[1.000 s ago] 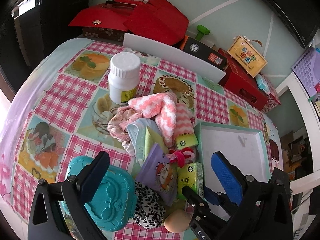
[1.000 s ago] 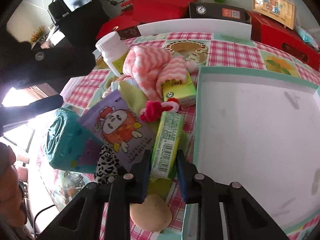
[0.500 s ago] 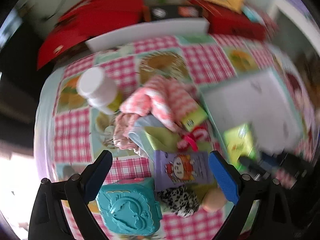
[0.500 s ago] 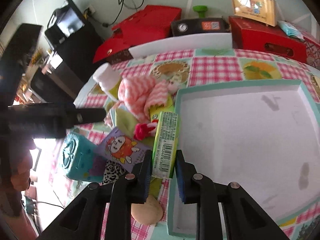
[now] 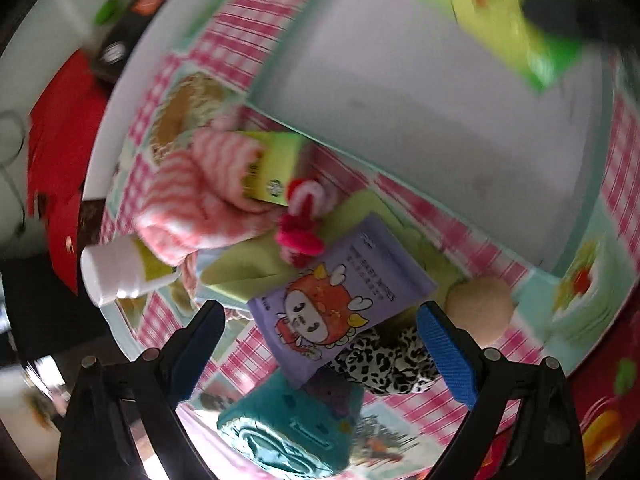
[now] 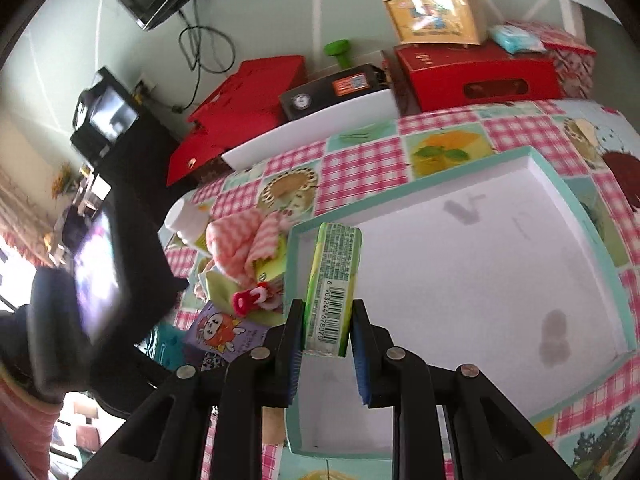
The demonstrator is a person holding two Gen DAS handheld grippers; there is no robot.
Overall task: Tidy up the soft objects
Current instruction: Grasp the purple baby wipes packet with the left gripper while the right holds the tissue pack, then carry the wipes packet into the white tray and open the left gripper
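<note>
right fingers point(image 6: 326, 350) pinch green tissue pack point(image 6: 334, 288) upright above the tray point(image 6: 580, 216).

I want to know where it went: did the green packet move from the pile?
Yes. The green packet, in the right gripper, went from beside the purple pouch to above the tray.

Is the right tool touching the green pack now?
Touching. In the right wrist view, both pads of the right tool press on the sides of the green pack, which it holds above the tray.
</note>
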